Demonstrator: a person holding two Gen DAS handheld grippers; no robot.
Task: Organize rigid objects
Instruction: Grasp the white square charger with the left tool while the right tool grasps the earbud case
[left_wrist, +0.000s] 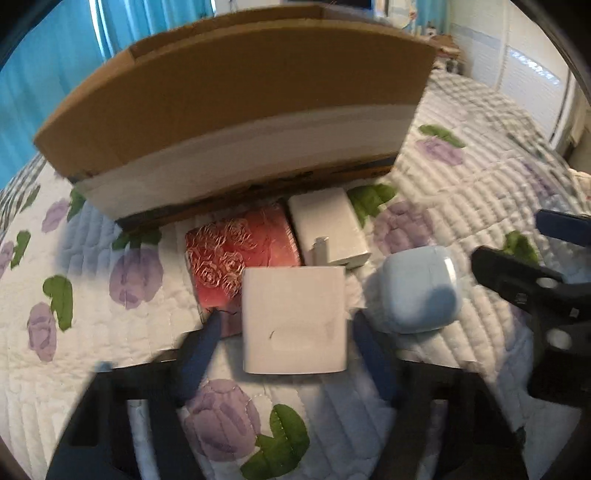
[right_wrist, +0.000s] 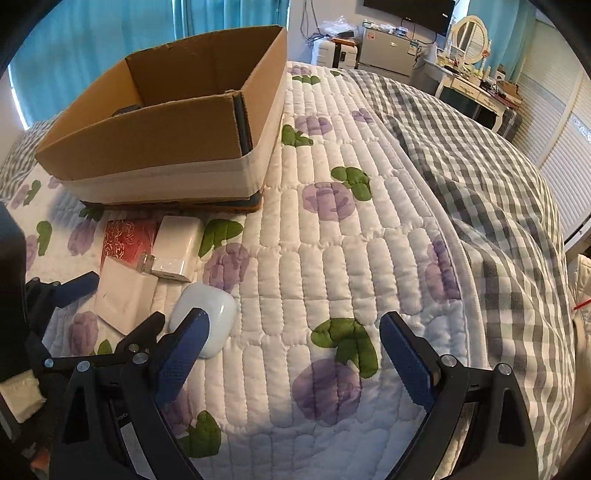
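On the floral quilt lie a flat white square box (left_wrist: 294, 319) (right_wrist: 125, 291), a red rose-patterned box (left_wrist: 236, 254) (right_wrist: 125, 236), a white charger (left_wrist: 328, 229) (right_wrist: 177, 247) and a pale blue earbud case (left_wrist: 421, 290) (right_wrist: 205, 317). My left gripper (left_wrist: 286, 328) is open, its blue fingers on either side of the white square box, not clamped. My right gripper (right_wrist: 291, 328) is open and empty above the quilt, its left finger just in front of the earbud case. The right gripper also shows in the left wrist view (left_wrist: 517, 254). An open cardboard box (left_wrist: 236, 110) (right_wrist: 177, 122) stands behind the objects.
A grey checked blanket (right_wrist: 480, 166) covers the right side of the bed. Blue curtains (right_wrist: 92, 33) hang behind the box. A dresser with a mirror (right_wrist: 472, 48) and cabinets stand at the far wall.
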